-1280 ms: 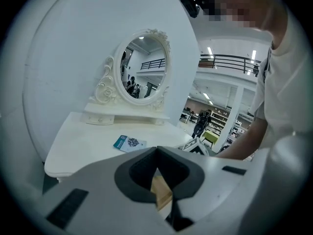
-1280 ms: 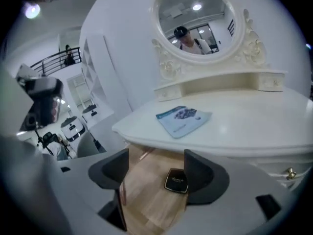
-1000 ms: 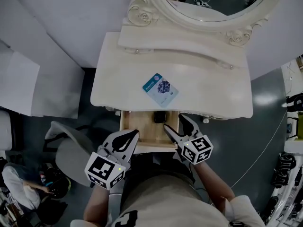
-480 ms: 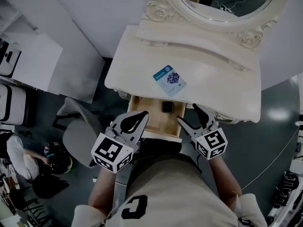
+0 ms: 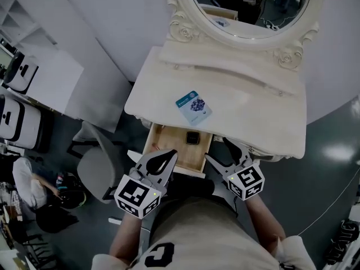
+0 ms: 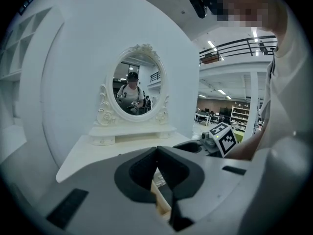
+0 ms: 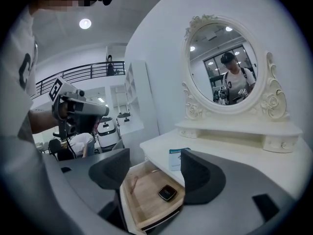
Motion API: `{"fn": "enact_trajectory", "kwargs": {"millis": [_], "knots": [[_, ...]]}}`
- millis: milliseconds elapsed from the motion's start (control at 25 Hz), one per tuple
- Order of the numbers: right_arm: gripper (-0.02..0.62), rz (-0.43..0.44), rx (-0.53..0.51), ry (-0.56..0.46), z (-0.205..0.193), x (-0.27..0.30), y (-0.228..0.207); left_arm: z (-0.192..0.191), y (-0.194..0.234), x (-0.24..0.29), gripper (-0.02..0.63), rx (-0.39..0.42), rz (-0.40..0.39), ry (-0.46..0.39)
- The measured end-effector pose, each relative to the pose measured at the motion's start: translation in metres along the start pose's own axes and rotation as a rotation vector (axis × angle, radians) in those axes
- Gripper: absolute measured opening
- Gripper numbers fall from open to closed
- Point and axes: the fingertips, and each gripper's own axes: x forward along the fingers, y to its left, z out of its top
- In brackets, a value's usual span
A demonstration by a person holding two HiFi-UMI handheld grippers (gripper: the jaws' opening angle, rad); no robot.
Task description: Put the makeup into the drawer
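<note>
The wooden drawer (image 5: pixel 169 151) of the cream dressing table (image 5: pixel 264 117) stands pulled out. A small black makeup compact (image 5: pixel 192 138) lies inside it near the back; the right gripper view also shows the compact (image 7: pixel 167 193) on the drawer floor (image 7: pixel 144 197). A blue packet (image 5: pixel 193 106) lies on the tabletop above the drawer. My left gripper (image 5: pixel 168 153) is shut and empty, its tips over the drawer's front left corner. My right gripper (image 5: pixel 220 154) is open and empty, just off the drawer's front right corner. From the left gripper (image 6: pixel 157 149) I see its jaws meeting.
An oval mirror (image 5: pixel 247 4) in a carved frame stands at the back of the table. A grey chair (image 5: pixel 98 165) sits left of the drawer. White cabinets (image 5: pixel 22 94) line the far left, and a seated person (image 5: pixel 22 187) is at the lower left.
Both grippers have drawn back a little from the drawer; the right one's finger no longer reaches over the compact. The compact has stayed in the drawer. The head view has shifted.
</note>
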Motion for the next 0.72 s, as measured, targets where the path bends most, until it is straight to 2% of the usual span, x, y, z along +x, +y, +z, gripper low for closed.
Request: {"fn": "enact_trajectory", "kwargs": {"millis": [320,520,640,720], "knots": [[0.339,0.073,0.043,-0.030,0.008,-0.007,0.004,0.000,-0.023,0.009,0.054,0.017,-0.006,0.034],[0.338,0.052,0.056,-0.048,0.023,-0.007,0.005,0.003,-0.023,0.014,0.054,0.019,-0.048,0.020],[0.337,0.036,0.015,-0.029,0.030,-0.001,0.007,0.009,-0.016,0.012,0.052,0.027,-0.069,-0.010],[0.337,0.021,-0.042,0.019,0.028,0.008,0.010,0.010,-0.007,0.005,0.054,0.030,-0.081,-0.029]]}}
